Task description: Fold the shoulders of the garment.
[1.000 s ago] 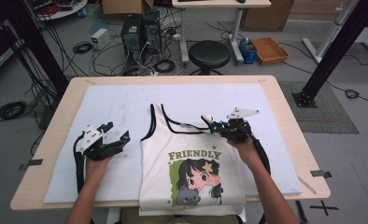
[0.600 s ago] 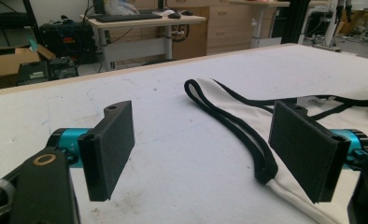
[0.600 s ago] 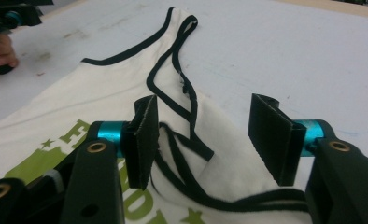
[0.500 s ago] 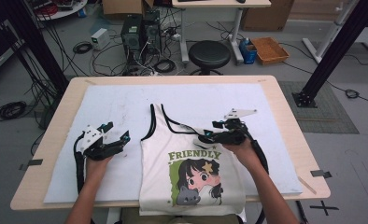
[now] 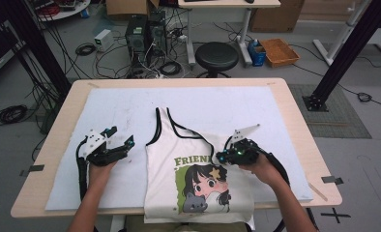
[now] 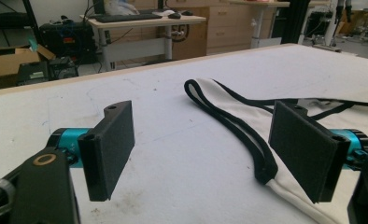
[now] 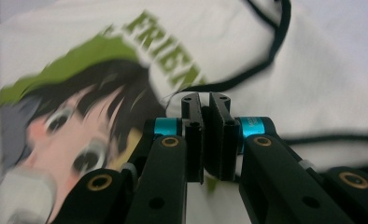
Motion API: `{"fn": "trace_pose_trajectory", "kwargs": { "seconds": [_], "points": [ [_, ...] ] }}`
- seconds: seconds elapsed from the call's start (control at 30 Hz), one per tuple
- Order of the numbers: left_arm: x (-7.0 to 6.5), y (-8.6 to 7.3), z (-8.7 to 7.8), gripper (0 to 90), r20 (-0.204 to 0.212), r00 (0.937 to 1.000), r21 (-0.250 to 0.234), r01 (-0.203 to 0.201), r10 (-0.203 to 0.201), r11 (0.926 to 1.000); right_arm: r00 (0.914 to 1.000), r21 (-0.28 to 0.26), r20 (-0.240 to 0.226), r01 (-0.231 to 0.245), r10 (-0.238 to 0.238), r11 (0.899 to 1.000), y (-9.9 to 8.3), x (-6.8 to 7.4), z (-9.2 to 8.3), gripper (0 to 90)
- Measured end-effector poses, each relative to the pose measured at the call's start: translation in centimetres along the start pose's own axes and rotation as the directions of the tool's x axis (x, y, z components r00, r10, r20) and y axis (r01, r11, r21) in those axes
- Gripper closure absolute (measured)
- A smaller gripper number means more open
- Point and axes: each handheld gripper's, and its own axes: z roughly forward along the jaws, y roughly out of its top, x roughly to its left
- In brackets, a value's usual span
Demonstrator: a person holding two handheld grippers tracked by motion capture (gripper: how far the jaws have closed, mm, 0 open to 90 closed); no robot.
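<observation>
A white tank top (image 5: 198, 193) with black trim and a cartoon girl print lies on the white mat, its hem over the table's front edge. My right gripper (image 5: 229, 155) is over the green "FRIEND" lettering, shut on the top's right shoulder strap, which is pulled down onto the print. In the right gripper view the jaws (image 7: 204, 99) stand pressed together, with the black trim (image 7: 247, 74) running into them. My left gripper (image 5: 123, 142) rests on the mat just left of the top, open and holding nothing. The left strap (image 6: 233, 119) lies between its pads (image 6: 112, 140).
The white mat (image 5: 106, 106) covers most of the wooden table (image 5: 295, 121). Bare mat lies behind the top and to the left. On the floor beyond the far edge are a black stool (image 5: 217, 55), computer towers (image 5: 142, 31), cables and an orange crate (image 5: 278, 50).
My right gripper has moved toward the person with the right strap in it, folding the top's upper right part down over the lettering. The left gripper has stayed put.
</observation>
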Motion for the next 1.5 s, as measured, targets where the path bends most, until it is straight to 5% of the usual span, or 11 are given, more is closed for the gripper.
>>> {"fn": "trace_pose_trajectory", "kwargs": {
  "seconds": [0.17, 0.4, 0.63, 0.87, 1.03, 1.1, 1.13, 1.37, 1.43, 1.47, 1.5],
  "points": [
    [0.0, 0.0, 0.0, 22.6, -0.002, 1.0000, 0.000, 0.002, -0.002, 1.0000, 0.9985, 0.056, 0.020, -0.052, 0.051, 0.997, -2.3, -0.6, -1.9, 76.4],
    [0.0, 0.0, 0.1, 22.6, -0.006, 1.0000, 0.006, 0.002, -0.002, 1.0000, 0.9902, -0.098, 0.060, -0.120, 0.126, 0.988, -2.6, -1.2, -3.7, 62.5],
    [-0.5, 0.2, 0.4, 22.7, -0.022, 0.9984, 0.045, -0.051, 0.052, 0.9977, 0.9950, 0.026, 0.097, -0.027, 0.025, 0.999, -1.4, 0.2, 0.5, 77.0],
    [-0.9, 0.7, 0.7, 22.7, -0.021, 0.9996, 0.082, -0.016, 0.018, 0.9965, 0.9853, 0.117, 0.153, 0.058, -0.075, 0.991, -1.4, 0.4, -0.6, 81.0],
    [-1.6, 2.3, 1.4, 22.7, -0.025, 0.9997, 0.088, -0.006, 0.008, 0.9961, 0.9833, 0.068, 0.182, -0.010, -0.003, 0.998, -1.8, -0.2, -1.3, 41.2],
    [-1.8, 3.2, 2.3, 22.5, -0.024, 0.9997, 0.099, 0.012, -0.010, 0.9950, 0.9826, 0.039, 0.184, -0.034, 0.027, 0.999, -1.9, -0.5, -1.5, 38.7],
    [-1.9, 4.2, 3.7, 22.5, -0.009, 0.9992, 0.123, 0.039, -0.038, 0.9917, 0.9822, -0.041, 0.172, -0.070, 0.076, 0.997, -2.2, -1.1, -2.3, 33.5],
    [-2.6, 6.4, 9.1, 22.5, 0.015, 0.9979, 0.235, 0.057, -0.062, 0.9704, 0.9230, -0.215, 0.280, -0.207, 0.264, 0.954, -3.7, -3.3, -4.4, 21.7],
    [-2.8, 6.8, 10.7, 22.5, 0.014, 0.9979, 0.278, 0.056, -0.063, 0.9589, 0.9064, -0.245, 0.300, -0.228, 0.298, 0.942, -4.0, -3.6, -4.7, 21.7],
    [-3.0, 6.6, 12.2, 22.5, 0.015, 0.9975, 0.331, 0.061, -0.070, 0.9416, 0.9015, -0.255, 0.305, -0.234, 0.308, 0.938, -4.2, -3.7, -4.9, 21.7],
    [-3.0, 6.6, 12.2, 22.6, 0.015, 0.9975, 0.331, 0.061, -0.070, 0.9416, 0.9000, -0.261, 0.308, -0.231, 0.308, 0.937, -4.3, -3.8, -5.0, 21.7]
  ]
}}
